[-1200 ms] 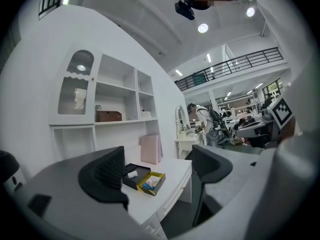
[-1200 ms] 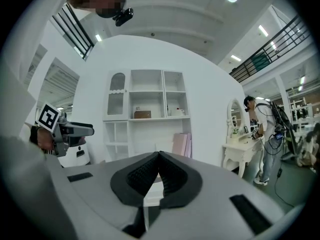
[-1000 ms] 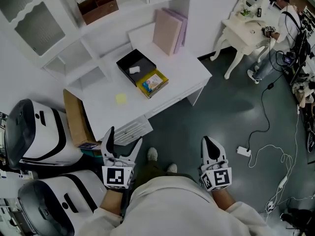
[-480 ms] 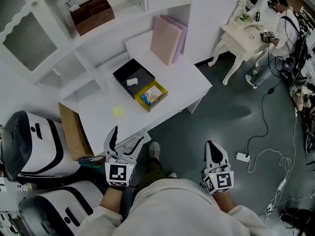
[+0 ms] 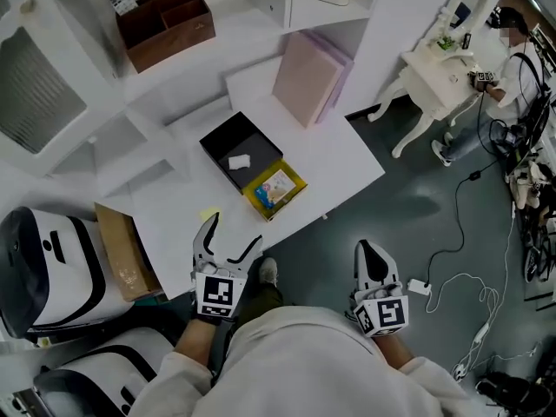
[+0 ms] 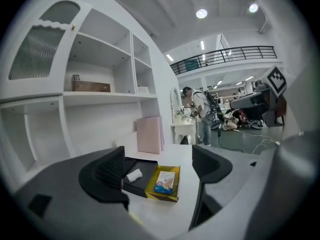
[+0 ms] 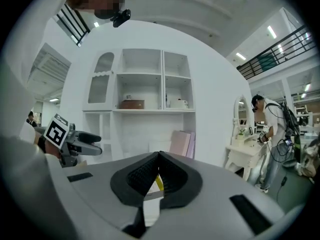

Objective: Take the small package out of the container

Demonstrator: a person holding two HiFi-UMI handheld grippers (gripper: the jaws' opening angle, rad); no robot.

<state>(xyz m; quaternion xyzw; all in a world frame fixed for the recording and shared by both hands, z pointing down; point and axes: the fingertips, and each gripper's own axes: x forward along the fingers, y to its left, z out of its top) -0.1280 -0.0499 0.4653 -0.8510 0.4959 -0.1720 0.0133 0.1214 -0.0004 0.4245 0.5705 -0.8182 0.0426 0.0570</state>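
**Left gripper (image 5: 231,237) spread wide and empty, now at the desk edge**

I take the small package (image 5: 239,161) to be the white piece lying loose in the open black container (image 5: 221,142) on the white desk (image 5: 339,146). A yellow tray (image 5: 295,178) touches that box and holds a printed packet (image 5: 274,186). Over the last second my left gripper has advanced to the desk's near edge, so the reach has begun. My right gripper (image 5: 370,254) hangs back, jaws pressed together on nothing.
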